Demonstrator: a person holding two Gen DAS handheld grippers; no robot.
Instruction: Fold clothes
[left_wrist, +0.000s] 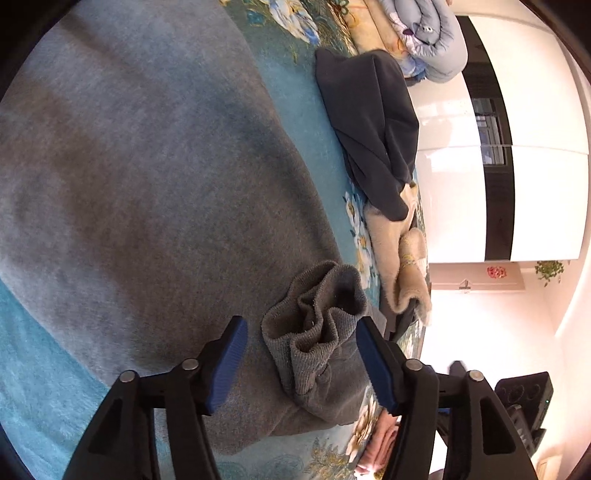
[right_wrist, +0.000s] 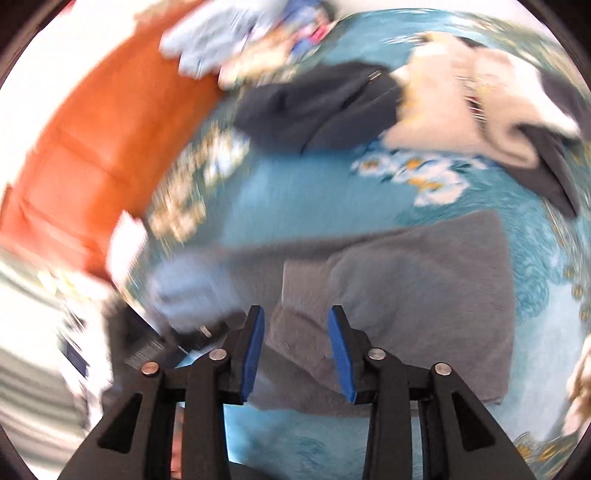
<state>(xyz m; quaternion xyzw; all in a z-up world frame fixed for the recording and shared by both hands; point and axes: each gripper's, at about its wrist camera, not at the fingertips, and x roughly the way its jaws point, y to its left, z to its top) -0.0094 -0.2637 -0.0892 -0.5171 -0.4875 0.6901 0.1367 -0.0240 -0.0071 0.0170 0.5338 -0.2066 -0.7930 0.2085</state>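
A grey sweatshirt (left_wrist: 147, 177) lies spread on a teal floral bedspread (left_wrist: 44, 350). Its ribbed cuff (left_wrist: 317, 314) is bunched up between the open blue-padded fingers of my left gripper (left_wrist: 299, 354), which holds nothing. In the right wrist view the same grey sweatshirt (right_wrist: 406, 295) lies partly folded on the bedspread (right_wrist: 314, 192). My right gripper (right_wrist: 295, 347) is open just above its near edge, holding nothing. The right wrist view is motion-blurred.
A dark grey garment (left_wrist: 373, 133) and a beige fleece garment (left_wrist: 399, 258) lie near the bed's edge, also in the right wrist view (right_wrist: 325, 103). Rolled bedding (left_wrist: 424, 37) sits beyond. An orange headboard (right_wrist: 92, 140) and a white wardrobe (left_wrist: 535, 147) border the bed.
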